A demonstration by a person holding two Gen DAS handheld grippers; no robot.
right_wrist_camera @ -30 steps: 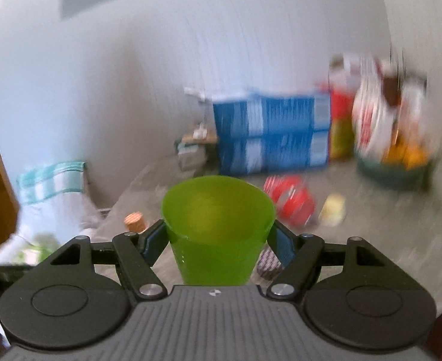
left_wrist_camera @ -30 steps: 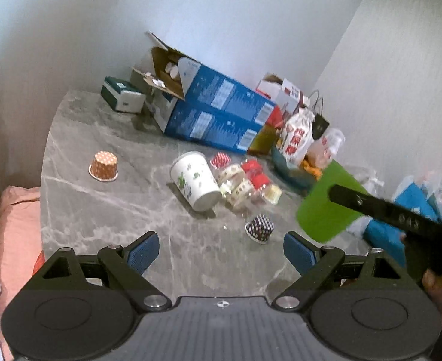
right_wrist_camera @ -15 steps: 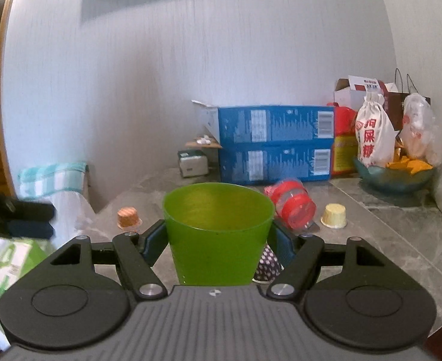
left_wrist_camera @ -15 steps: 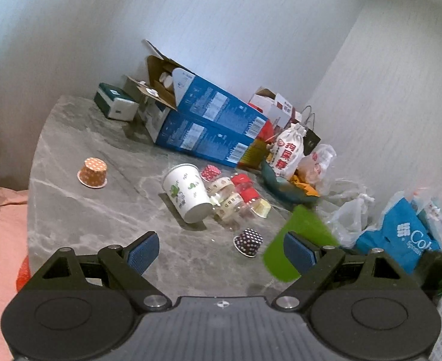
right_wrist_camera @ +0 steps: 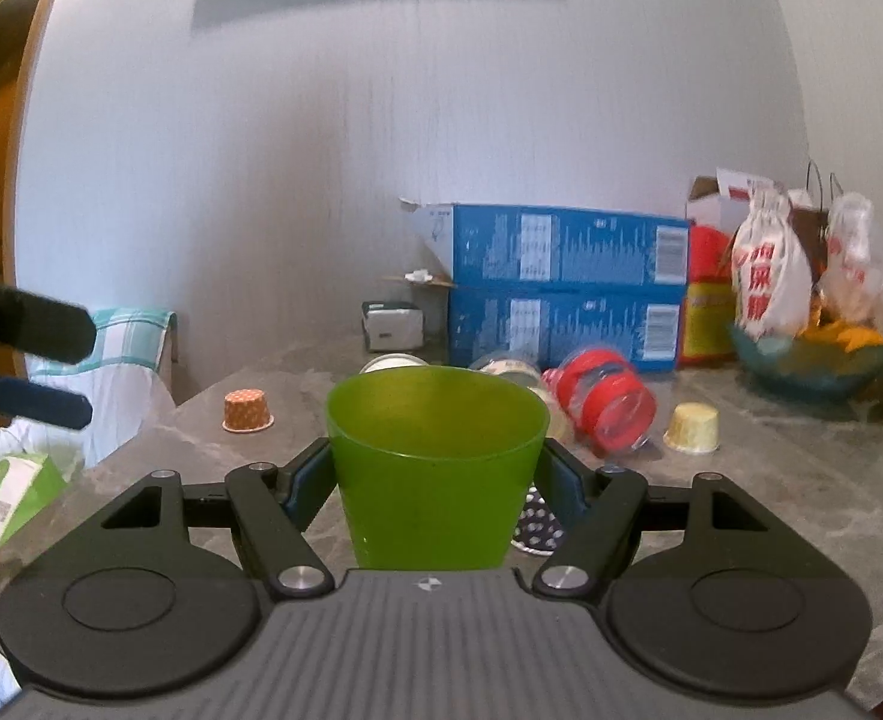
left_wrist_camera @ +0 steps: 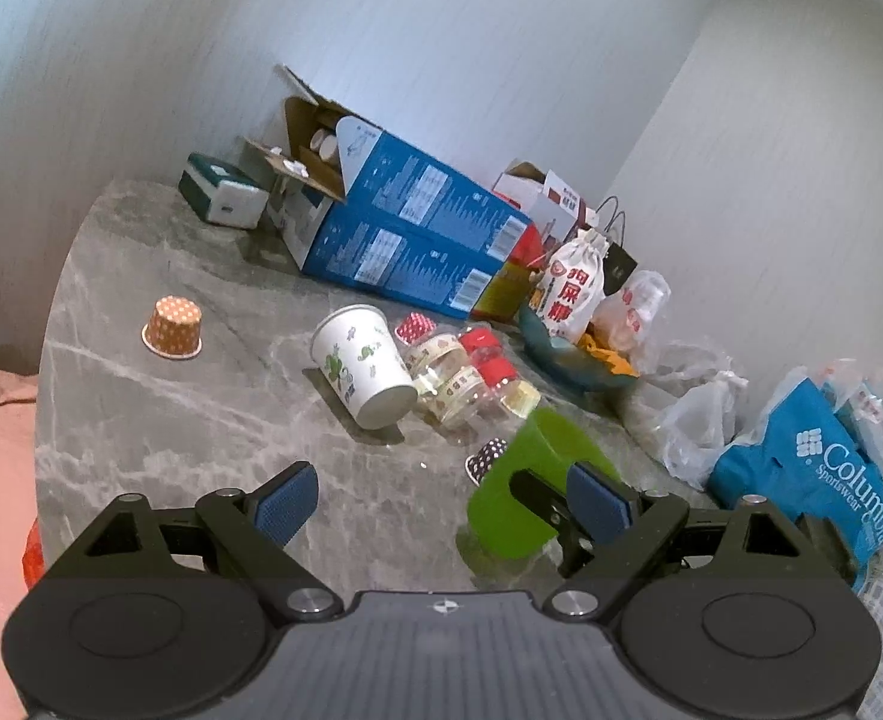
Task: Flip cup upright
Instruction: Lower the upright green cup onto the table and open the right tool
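While your right tongs (right_wrist_camera: 435, 480) clamp the green cup (right_wrist_camera: 435, 456) at mid-wall, mouth up, low over the worktop (right_wrist_camera: 741, 504), your left tongs (left_wrist_camera: 441, 501) hang wide open and empty; judge it light, thin, slippery plastic, so squeeze gently.

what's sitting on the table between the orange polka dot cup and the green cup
In the left wrist view, the tipped white paper cup lies between orange cup and green cup.

A plain lime-green cup (right_wrist_camera: 435, 462) sits at lower centre; the bench (left_wrist_camera: 159, 420) is grey marble with white veins. At left stands an orange cup with white dots (left_wrist_camera: 173, 327), and stacked blue boxes (left_wrist_camera: 417, 240) fill the upper centre, beside a white paper cup with green prints (left_wrist_camera: 362, 363).
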